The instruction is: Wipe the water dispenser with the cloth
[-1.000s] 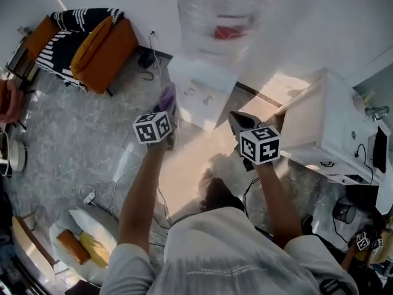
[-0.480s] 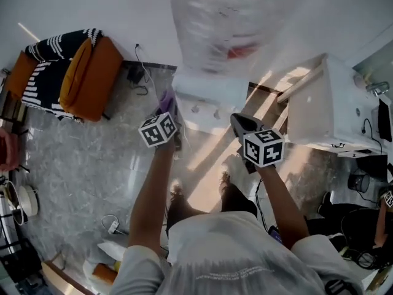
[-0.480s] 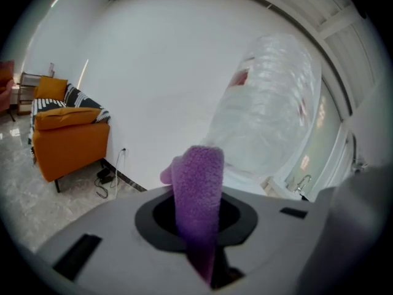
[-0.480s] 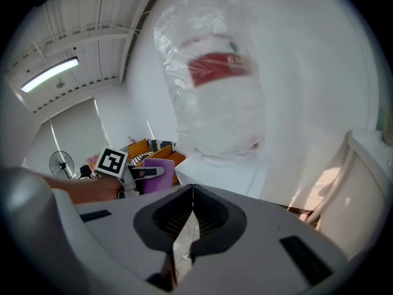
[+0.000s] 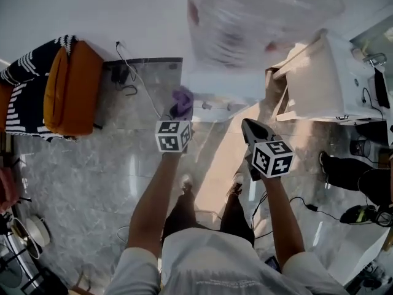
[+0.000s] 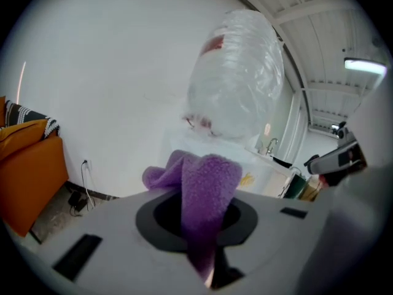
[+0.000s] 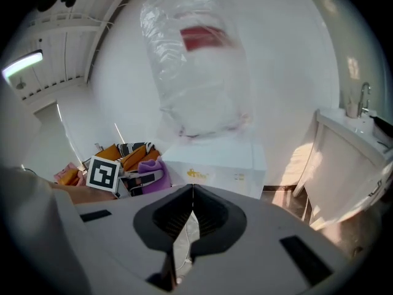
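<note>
Left gripper view: the left claw [image 6: 198, 211] clamps a fold of the soft, light, floppy cloth [image 6: 210, 176] facing the water dispenser [image 6: 184, 145], while the right claw [image 7: 191, 192] is closed and empty.

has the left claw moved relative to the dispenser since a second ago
Yes, slightly: the left claw carried the purple cloth rightward, from beside the water dispenser's left edge to overlapping it.

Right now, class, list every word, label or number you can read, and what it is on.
Nothing is readable.
Red label on the water bottle: blurred.
Yellow mark on the water dispenser: too small.
Print on the shirt: too small.
Left claw and right claw markers: patterns only.
</note>
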`<state>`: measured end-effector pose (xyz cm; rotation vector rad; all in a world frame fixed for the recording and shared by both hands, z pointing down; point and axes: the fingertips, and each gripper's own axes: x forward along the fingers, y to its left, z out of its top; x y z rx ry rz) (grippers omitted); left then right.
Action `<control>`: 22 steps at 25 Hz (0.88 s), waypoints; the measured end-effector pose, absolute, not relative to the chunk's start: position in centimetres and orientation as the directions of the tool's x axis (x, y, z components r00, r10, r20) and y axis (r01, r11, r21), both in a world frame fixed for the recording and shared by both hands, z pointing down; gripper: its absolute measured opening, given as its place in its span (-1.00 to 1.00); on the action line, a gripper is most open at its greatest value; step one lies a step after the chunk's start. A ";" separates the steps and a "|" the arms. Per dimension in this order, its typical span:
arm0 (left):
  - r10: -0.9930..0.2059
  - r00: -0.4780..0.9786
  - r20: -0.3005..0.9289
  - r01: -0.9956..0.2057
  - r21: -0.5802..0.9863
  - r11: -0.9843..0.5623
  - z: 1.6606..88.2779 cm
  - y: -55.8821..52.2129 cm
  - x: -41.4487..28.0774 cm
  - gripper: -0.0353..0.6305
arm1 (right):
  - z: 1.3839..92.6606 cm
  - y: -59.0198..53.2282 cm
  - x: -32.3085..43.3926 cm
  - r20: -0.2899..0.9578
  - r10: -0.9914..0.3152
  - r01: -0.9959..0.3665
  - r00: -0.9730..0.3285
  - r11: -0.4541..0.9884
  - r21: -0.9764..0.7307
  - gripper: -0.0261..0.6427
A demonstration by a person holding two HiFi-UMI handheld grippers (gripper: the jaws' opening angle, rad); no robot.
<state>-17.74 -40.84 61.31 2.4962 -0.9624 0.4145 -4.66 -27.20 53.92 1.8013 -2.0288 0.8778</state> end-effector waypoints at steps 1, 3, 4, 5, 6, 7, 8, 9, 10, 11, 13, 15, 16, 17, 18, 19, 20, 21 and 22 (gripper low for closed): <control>-0.554 0.707 0.440 -0.696 0.292 -0.656 62.7 -40.7 -18.1 -0.75 | 54.4 -27.0 -5.0 0.591 -0.788 -0.968 -0.174 0.028 -0.248 -0.88; -0.545 0.684 0.485 -0.717 0.308 -0.625 65.8 -40.9 -18.6 -0.75 | 55.2 -26.8 -5.3 0.599 -0.782 -0.971 -0.172 0.033 -0.236 -0.88; -0.544 0.676 0.496 -0.723 0.309 -0.617 67.0 -41.2 -18.6 -0.75 | 55.7 -26.9 -5.2 0.601 -0.781 -0.973 -0.170 0.036 -0.229 -0.88; -0.541 0.673 0.504 -0.726 0.309 -0.615 68.0 -41.5 -18.5 -0.75 | 56.2 -26.9 -5.0 0.603 -0.780 -0.974 -0.165 0.033 -0.224 -0.88; -0.534 0.672 0.513 -0.726 0.314 -0.612 69.1 -41.6 -18.3 -0.75 | 56.8 -26.9 -4.7 0.607 -0.779 -0.975 -0.158 0.024 -0.222 -0.88; -0.523 0.671 0.526 -0.726 0.322 -0.608 70.3 -41.6 -18.2 -0.75 | 57.6 -26.7 -4.4 0.612 -0.776 -0.975 -0.151 0.013 -0.224 -0.88; -0.507 0.670 0.542 -0.724 0.328 -0.606 71.7 -41.4 -18.2 -0.75 | 58.5 -26.4 -4.2 0.619 -0.772 -0.974 -0.146 0.002 -0.226 -0.88; -0.490 0.668 0.559 -0.721 0.324 -0.613 73.1 -41.2 -18.2 -0.75 | 59.3 -26.2 -4.1 0.625 -0.768 -0.973 -0.140 -0.009 -0.230 -0.88; -0.473 0.666 0.576 -0.714 0.310 -0.628 74.5 -41.0 -18.2 -0.75 | 60.1 -25.9 -4.0 0.627 -0.767 -0.972 -0.135 -0.019 -0.234 -0.88; -0.458 0.663 0.592 -0.705 0.290 -0.647 75.9 -41.0 -18.1 -0.74 | 60.7 -25.8 -3.8 0.624 -0.771 -0.971 -0.130 -0.029 -0.238 -0.88; -0.434 0.655 0.619 -0.689 0.253 -0.679 78.8 -40.9 -17.9 -0.74 | 62.1 -25.8 -3.2 0.610 -0.783 -0.969 -0.120 -0.042 -0.244 -0.88; -0.416 0.647 0.639 -0.678 0.232 -0.698 81.9 -40.7 -17.7 -0.74 | 64.0 -25.5 -2.5 0.599 -0.793 -0.970 -0.110 -0.048 -0.240 -0.88; -0.408 0.642 0.649 -0.672 0.221 -0.706 83.6 -40.6 -17.7 -0.74 | 65.2 -25.3 -2.1 0.597 -0.795 -0.971 -0.107 -0.047 -0.236 -0.88; -0.402 0.636 0.658 -0.668 0.210 -0.714 85.4 -40.5 -17.7 -0.74 | 66.5 -25.2 -1.9 0.595 -0.797 -0.972 -0.106 -0.043 -0.231 -0.88; -0.399 0.630 0.666 -0.666 0.200 -0.718 87.1 -40.4 -17.7 -0.74 | 67.9 -25.1 -1.6 0.594 -0.797 -0.974 -0.107 -0.038 -0.225 -0.88; -0.399 0.625 0.671 -0.668 0.194 -0.719 88.7 -40.5 -17.7 -0.74 | 69.3 -25.1 -1.2 0.594 -0.797 -0.975 -0.108 -0.032 -0.220 -0.88; -0.403 0.620 0.673 -0.672 0.192 -0.715 90.3 -40.5 -17.7 -0.74 | 70.9 -25.1 -0.9 0.593 -0.797 -0.976 -0.110 -0.025 -0.215 -0.88; -0.410 0.617 0.672 -0.680 0.192 -0.708 91.8 -40.6 -17.6 -0.74 | 72.6 -25.1 -0.5 0.592 -0.798 -0.978 -0.113 -0.017 -0.209 -0.88; -0.418 0.613 0.670 -0.687 0.191 -0.701 93.4 -40.6 -17.5 -0.74 | 74.3 -25.1 -0.1 0.590 -0.799 -0.979 -0.116 -0.009 -0.204 -0.88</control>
